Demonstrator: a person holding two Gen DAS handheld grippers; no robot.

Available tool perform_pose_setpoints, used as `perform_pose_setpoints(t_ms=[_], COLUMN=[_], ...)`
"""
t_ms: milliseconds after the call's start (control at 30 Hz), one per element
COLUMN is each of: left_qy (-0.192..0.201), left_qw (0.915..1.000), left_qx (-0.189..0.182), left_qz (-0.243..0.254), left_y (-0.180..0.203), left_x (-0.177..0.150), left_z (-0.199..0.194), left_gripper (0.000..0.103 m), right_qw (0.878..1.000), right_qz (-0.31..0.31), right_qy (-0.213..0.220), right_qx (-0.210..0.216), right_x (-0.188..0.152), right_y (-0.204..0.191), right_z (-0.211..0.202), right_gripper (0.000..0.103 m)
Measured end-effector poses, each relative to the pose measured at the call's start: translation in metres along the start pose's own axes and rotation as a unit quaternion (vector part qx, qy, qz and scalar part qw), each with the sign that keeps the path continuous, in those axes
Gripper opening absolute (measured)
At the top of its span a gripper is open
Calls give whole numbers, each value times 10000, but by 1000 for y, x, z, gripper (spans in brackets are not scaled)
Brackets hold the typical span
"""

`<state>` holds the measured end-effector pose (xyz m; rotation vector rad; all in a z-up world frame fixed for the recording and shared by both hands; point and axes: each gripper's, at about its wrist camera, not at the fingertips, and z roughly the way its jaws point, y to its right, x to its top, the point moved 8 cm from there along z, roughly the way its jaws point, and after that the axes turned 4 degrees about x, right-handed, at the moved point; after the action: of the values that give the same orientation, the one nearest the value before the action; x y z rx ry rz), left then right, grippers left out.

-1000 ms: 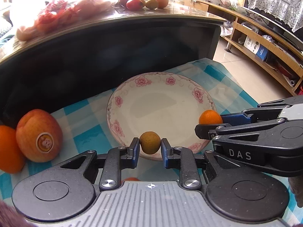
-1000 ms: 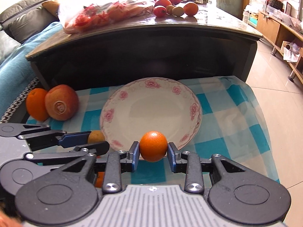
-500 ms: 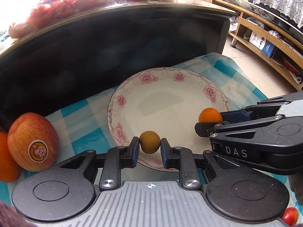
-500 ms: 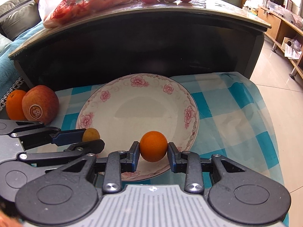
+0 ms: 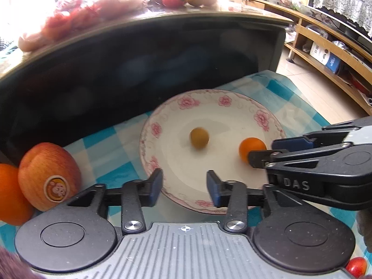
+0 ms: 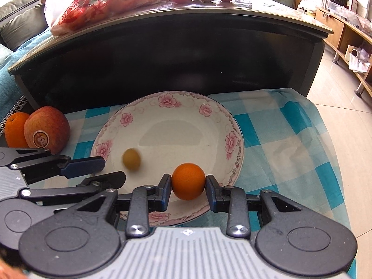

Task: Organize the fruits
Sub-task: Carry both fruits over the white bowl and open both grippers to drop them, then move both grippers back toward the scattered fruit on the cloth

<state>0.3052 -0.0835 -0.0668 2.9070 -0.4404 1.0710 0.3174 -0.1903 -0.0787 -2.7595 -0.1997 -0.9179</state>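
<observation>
One fruit in, more to go

Left gripper (image 5: 184, 183) wide apart, brown fruit (image 5: 199, 137) on plate (image 5: 267, 121); right gripper (image 6: 188, 184) squeezing small orange (image 6: 188, 177); apple (image 6: 46, 132) waiting outside.

White plate (image 6: 234, 125) with pink flowers, blue-and-white checked cloth (image 6: 290, 139), orange fruit (image 6: 188, 177).

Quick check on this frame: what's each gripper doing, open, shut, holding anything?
Left gripper: open, holding nothing; a small brown fruit lies on the plate ahead.
Right gripper: shut on the orange, over the plate.
</observation>
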Motion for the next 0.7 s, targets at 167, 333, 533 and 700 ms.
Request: perform_pose_setpoints(t_ms=[167,333,533,700], left_qy=[8,46,85,82], left_qw=[10000,10000,9999,10000], left_qx=[22,41,49,29], left_qz=[-62,-69,-30,-7], left_y=[-4,-5,-4,-2], left_x=[0,-1,-6,-14], left_z=[-7,-17,-31,-42], left_gripper=[61,63,67,68], right_qw=[9999,9998,9996,9997], right_qz=[80,42,91,64], right_qy=[66,174,269,252], right_qx=[-17,5,24,6], right_x=[3,6,4,-2], right_y=[3,-1,-6,-10], right_z=[-5,-15,-31,-43], right_gripper=[36,36,37,38])
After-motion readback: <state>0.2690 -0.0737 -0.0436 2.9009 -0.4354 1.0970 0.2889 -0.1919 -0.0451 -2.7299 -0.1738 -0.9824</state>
